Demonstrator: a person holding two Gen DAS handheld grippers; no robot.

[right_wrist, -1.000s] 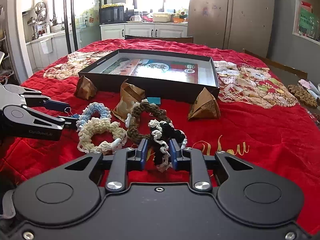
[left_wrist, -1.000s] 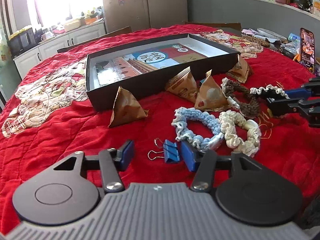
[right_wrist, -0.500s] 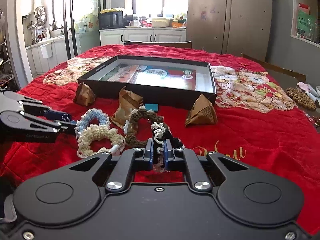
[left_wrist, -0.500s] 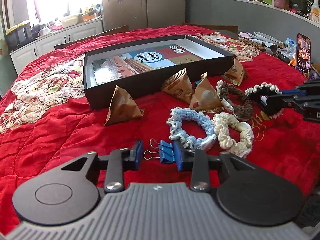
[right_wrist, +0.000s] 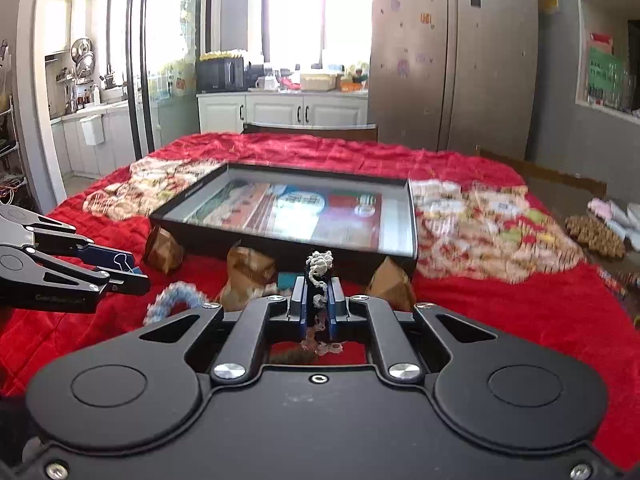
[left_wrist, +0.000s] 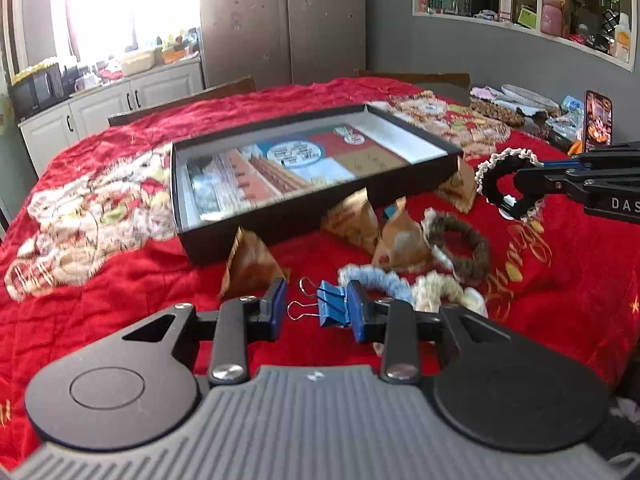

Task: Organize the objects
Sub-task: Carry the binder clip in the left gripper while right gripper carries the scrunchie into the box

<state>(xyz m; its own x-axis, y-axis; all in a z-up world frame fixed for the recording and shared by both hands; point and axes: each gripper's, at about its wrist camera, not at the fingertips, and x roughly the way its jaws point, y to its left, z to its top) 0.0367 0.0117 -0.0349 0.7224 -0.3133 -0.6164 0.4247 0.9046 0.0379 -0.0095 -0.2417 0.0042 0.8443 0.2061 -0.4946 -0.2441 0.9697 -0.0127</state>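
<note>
My right gripper is shut on a black-and-white braided ring and holds it lifted above the red cloth; the ring also shows in the left wrist view, hanging from the right gripper. My left gripper is lifted, shut on a blue binder clip by its wire handles and body. The clip also shows in the right wrist view, between the left gripper's fingertips. A shallow black box lies ahead in the middle of the table.
Blue, cream and brown braided rings lie on the red cloth. Several brown paper pyramids stand along the box's front wall. A phone and clutter sit at the far right edge.
Both grippers have risen from the cloth. The right one closed on the black-and-white ring and lifted it. The left one narrowed around the blue clip and lifted it.
</note>
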